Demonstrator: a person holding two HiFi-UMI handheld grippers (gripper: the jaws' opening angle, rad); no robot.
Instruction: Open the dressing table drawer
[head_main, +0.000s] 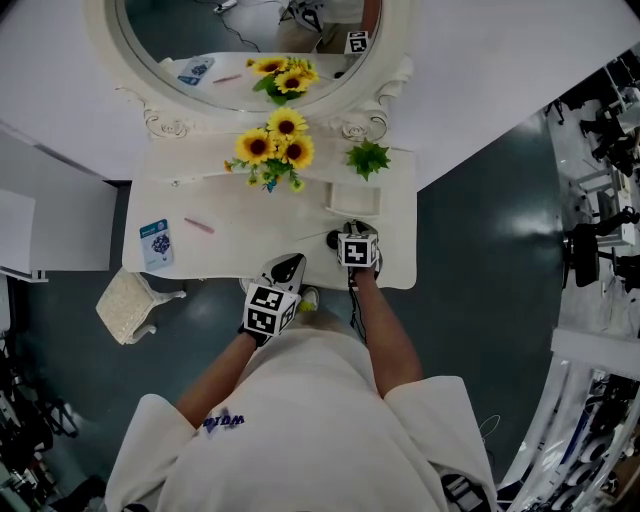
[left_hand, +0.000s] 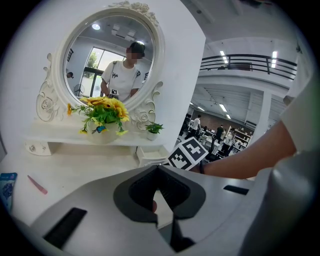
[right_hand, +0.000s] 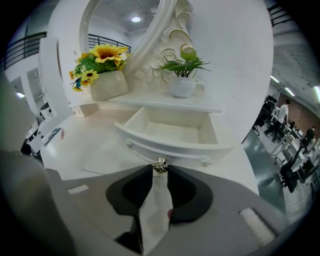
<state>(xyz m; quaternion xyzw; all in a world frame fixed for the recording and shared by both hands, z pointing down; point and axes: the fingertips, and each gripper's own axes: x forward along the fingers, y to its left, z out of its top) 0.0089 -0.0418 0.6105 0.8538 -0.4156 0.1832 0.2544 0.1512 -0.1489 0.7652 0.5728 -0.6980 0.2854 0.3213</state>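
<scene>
At a white dressing table (head_main: 260, 245) beneath an oval mirror (head_main: 250, 30), the small drawer (right_hand: 172, 131) stands pulled out, its empty inside showing. The likely trouble from here is a further pull angled off the drawer's line. That could drag the light drawer clear of its slot, or break the pinch on its small rounded knob (right_hand: 160, 164). The drawer lies directly ahead of the right gripper (right_hand: 160, 171), front panel just beyond the jaw tips. Those jaws are narrowed onto the metal knob, caught at their very tips. The left gripper (left_hand: 159, 175), jaws pressed together on nothing, hangs with the tabletop ahead and below.
</scene>
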